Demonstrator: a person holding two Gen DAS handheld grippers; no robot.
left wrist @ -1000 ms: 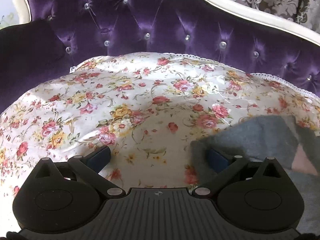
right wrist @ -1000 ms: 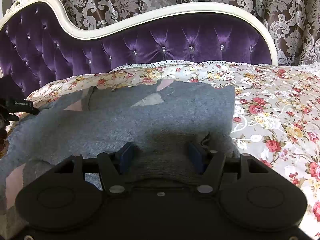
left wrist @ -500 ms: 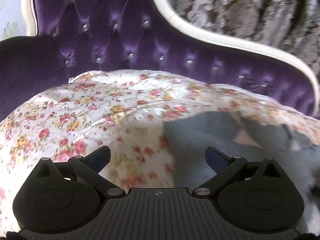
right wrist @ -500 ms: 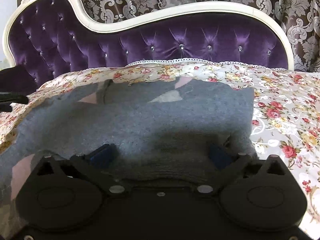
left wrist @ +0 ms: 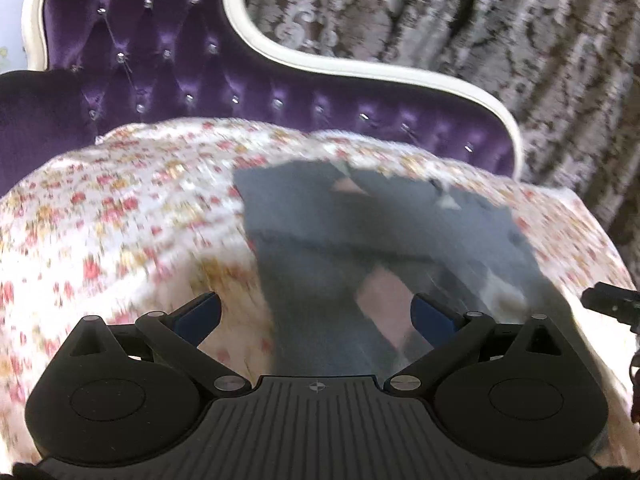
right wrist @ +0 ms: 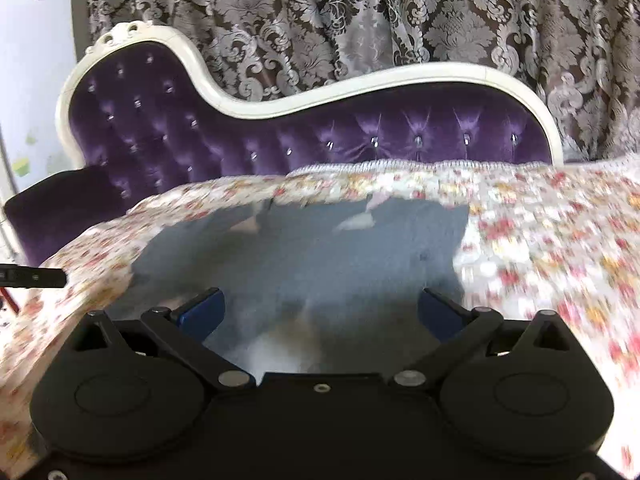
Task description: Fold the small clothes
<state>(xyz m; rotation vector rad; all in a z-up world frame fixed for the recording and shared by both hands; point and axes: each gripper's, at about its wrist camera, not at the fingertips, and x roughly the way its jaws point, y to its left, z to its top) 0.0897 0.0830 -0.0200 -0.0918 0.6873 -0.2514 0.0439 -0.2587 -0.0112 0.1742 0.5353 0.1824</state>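
Floral sheet (right wrist: 540, 240), grey garment (right wrist: 304, 256) flat; both grippers (left wrist: 316, 316) (right wrist: 320, 312) angled down, spread

Black claw (left wrist: 316, 314); blue pads (left wrist: 199, 316)

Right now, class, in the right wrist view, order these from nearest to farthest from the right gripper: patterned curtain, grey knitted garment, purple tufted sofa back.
1. Grey knitted garment: directly ahead of the right gripper, lying on the floral sheet.
2. Purple tufted sofa back: beyond the sheet's far edge.
3. Patterned curtain: behind the sofa, at the top.
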